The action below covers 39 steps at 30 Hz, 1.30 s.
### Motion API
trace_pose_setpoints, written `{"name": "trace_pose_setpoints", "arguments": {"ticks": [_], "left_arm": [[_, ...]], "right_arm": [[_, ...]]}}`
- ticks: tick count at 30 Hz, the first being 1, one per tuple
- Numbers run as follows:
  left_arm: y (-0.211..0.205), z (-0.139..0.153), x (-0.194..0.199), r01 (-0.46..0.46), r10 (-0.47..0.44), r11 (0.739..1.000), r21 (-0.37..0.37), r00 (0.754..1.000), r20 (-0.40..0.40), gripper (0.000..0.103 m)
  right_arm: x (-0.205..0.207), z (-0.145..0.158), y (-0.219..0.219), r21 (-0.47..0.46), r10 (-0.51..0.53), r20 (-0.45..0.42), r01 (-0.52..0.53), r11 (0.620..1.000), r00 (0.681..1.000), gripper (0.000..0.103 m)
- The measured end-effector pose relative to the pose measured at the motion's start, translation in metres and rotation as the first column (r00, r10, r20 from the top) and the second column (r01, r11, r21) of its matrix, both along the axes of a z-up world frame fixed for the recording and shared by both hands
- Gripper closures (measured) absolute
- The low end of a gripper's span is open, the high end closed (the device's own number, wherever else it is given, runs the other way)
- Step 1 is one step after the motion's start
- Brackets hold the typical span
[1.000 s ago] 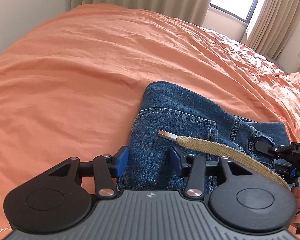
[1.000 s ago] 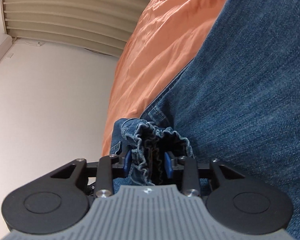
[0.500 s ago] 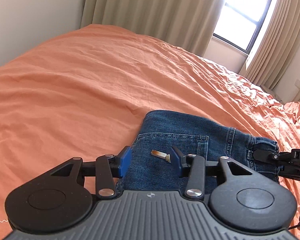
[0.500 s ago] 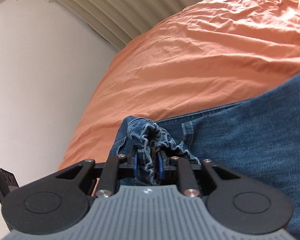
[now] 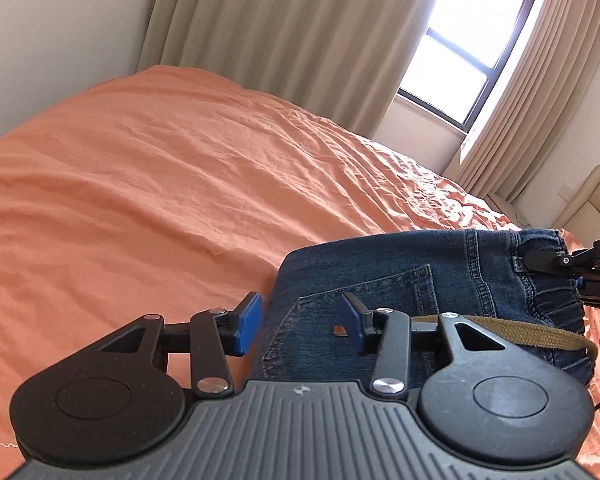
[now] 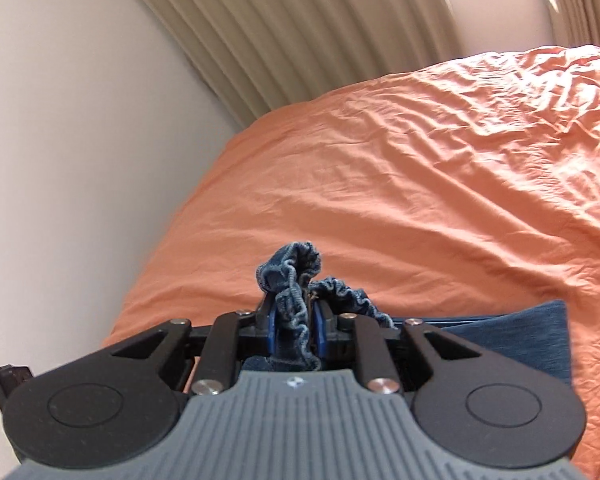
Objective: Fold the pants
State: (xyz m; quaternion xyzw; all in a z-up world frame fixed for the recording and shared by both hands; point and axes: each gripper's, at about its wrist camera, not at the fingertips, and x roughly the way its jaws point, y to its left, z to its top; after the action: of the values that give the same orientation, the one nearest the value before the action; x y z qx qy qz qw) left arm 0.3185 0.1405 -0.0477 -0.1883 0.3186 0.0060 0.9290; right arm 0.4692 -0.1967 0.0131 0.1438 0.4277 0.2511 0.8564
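Note:
Folded blue jeans (image 5: 384, 280) lie on the orange bed, back pocket up. A tan drawstring (image 5: 512, 330) with a metal tip crosses them behind my left gripper's right finger. My left gripper (image 5: 300, 322) is open and empty, its jaws straddling the jeans' left edge. My right gripper (image 6: 294, 330) is shut on the elastic waistband (image 6: 290, 276), which bunches up between its blue pads; it also shows at the right edge of the left wrist view (image 5: 568, 268), pinching the waistband. The rest of the jeans (image 6: 512, 336) lies to its right.
The orange bedsheet (image 5: 160, 184) spreads wide to the left and beyond the jeans. Beige curtains (image 5: 280, 28), a window (image 5: 468, 68) and a white wall (image 6: 80, 140) stand behind the bed. A beige chair (image 5: 592, 204) is at far right.
Both grippers have tilted up and risen. My right gripper has closed tighter on the waistband and lifted it. My left gripper stays open over the jeans' left edge.

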Motion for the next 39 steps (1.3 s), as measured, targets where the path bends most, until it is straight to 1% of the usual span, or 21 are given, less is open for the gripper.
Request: {"name": "trace_pose_setpoints", "arguments": {"ticks": [3, 6, 8, 10, 11, 13, 17, 18, 20, 22, 23, 26, 27, 29, 31, 32, 33, 34, 35, 37, 39], "left_arm": [[-0.012, -0.008, 0.009, 0.038, -0.037, 0.999, 0.013, 0.999, -0.027, 0.051], [-0.025, -0.026, 0.02, 0.082, -0.08, 0.996, 0.03, 0.994, -0.076, 0.051], [-0.03, -0.038, 0.026, 0.102, -0.097, 0.994, 0.033, 0.989, -0.107, 0.051], [-0.033, -0.045, 0.03, 0.114, -0.108, 0.993, 0.04, 0.986, -0.13, 0.051], [-0.034, -0.047, 0.031, 0.12, -0.114, 0.992, 0.042, 0.984, -0.135, 0.051], [-0.035, -0.05, 0.033, 0.129, -0.122, 0.991, 0.043, 0.983, -0.135, 0.051], [-0.037, -0.049, 0.037, 0.131, -0.126, 0.991, 0.035, 0.985, -0.117, 0.051], [-0.038, -0.048, 0.039, 0.136, -0.131, 0.99, 0.034, 0.985, -0.111, 0.051], [-0.043, -0.047, 0.044, 0.15, -0.145, 0.988, 0.042, 0.984, -0.101, 0.051], [-0.049, -0.049, 0.049, 0.165, -0.158, 0.985, 0.058, 0.982, -0.101, 0.051], [-0.053, -0.05, 0.051, 0.175, -0.168, 0.982, 0.065, 0.981, -0.102, 0.051], [-0.063, -0.056, 0.056, 0.205, -0.196, 0.976, 0.078, 0.974, -0.11, 0.051], [-0.065, -0.059, 0.057, 0.211, -0.201, 0.974, 0.083, 0.973, -0.114, 0.051], [-0.069, -0.068, 0.063, 0.22, -0.207, 0.972, 0.086, 0.968, -0.143, 0.052], [-0.072, -0.079, 0.07, 0.224, -0.201, 0.968, 0.109, 0.962, -0.187, 0.055], [-0.074, -0.085, 0.074, 0.223, -0.192, 0.966, 0.131, 0.959, -0.21, 0.055], [-0.074, -0.09, 0.077, 0.211, -0.166, 0.962, 0.173, 0.955, -0.246, 0.058], [-0.074, -0.093, 0.078, 0.2, -0.144, 0.96, 0.198, 0.953, -0.265, 0.058], [-0.072, -0.094, 0.077, 0.192, -0.135, 0.961, 0.197, 0.953, -0.27, 0.058], [-0.067, -0.09, 0.07, 0.18, -0.131, 0.967, 0.178, 0.957, -0.26, 0.058], [-0.065, -0.084, 0.058, 0.167, -0.12, 0.968, 0.187, 0.963, -0.24, 0.058]], "right_arm": [[0.009, -0.034, -0.032, -0.094, -0.074, -0.04, 0.07, 0.993, 0.996, 0.089], [0.019, -0.09, -0.063, -0.147, -0.167, -0.146, 0.145, 0.978, 0.975, 0.089], [0.021, -0.123, -0.083, -0.121, -0.213, -0.2, 0.192, 0.974, 0.956, 0.089], [0.021, -0.138, -0.095, -0.062, -0.235, -0.223, 0.227, 0.972, 0.946, 0.089], [0.024, -0.141, -0.095, -0.05, -0.235, -0.226, 0.23, 0.972, 0.945, 0.089], [0.023, -0.133, -0.091, -0.059, -0.206, -0.201, 0.198, 0.978, 0.958, 0.089], [0.025, -0.097, -0.088, -0.001, -0.14, -0.203, 0.142, 0.99, 0.969, 0.09], [0.026, -0.09, -0.09, -0.002, -0.126, -0.202, 0.128, 0.992, 0.971, 0.09], [0.031, -0.089, -0.096, -0.024, -0.14, -0.207, 0.138, 0.99, 0.968, 0.09], [0.038, -0.1, -0.104, -0.064, -0.181, -0.208, 0.171, 0.983, 0.961, 0.09], [0.04, -0.108, -0.11, -0.075, -0.207, -0.226, 0.195, 0.978, 0.952, 0.09], [0.046, -0.139, -0.13, -0.028, -0.239, -0.286, 0.241, 0.97, 0.928, 0.091], [0.048, -0.149, -0.132, -0.039, -0.246, -0.297, 0.246, 0.969, 0.923, 0.091], [0.051, -0.165, -0.136, -0.061, -0.271, -0.3, 0.265, 0.962, 0.915, 0.088], [0.051, -0.175, -0.139, -0.072, -0.292, -0.299, 0.284, 0.956, 0.909, 0.084], [0.05, -0.176, -0.139, -0.085, -0.29, -0.282, 0.278, 0.957, 0.914, 0.078], [0.047, -0.173, -0.137, -0.105, -0.282, -0.257, 0.263, 0.959, 0.924, 0.074], [0.044, -0.168, -0.135, -0.131, -0.268, -0.231, 0.243, 0.961, 0.935, 0.07], [0.039, -0.161, -0.133, -0.165, -0.262, -0.205, 0.231, 0.959, 0.943, 0.066], [0.023, -0.144, -0.129, -0.218, -0.252, -0.129, 0.221, 0.951, 0.959, 0.066], [-0.003, -0.125, -0.125, -0.265, -0.238, -0.023, 0.224, 0.938, 0.971, 0.069]]}}
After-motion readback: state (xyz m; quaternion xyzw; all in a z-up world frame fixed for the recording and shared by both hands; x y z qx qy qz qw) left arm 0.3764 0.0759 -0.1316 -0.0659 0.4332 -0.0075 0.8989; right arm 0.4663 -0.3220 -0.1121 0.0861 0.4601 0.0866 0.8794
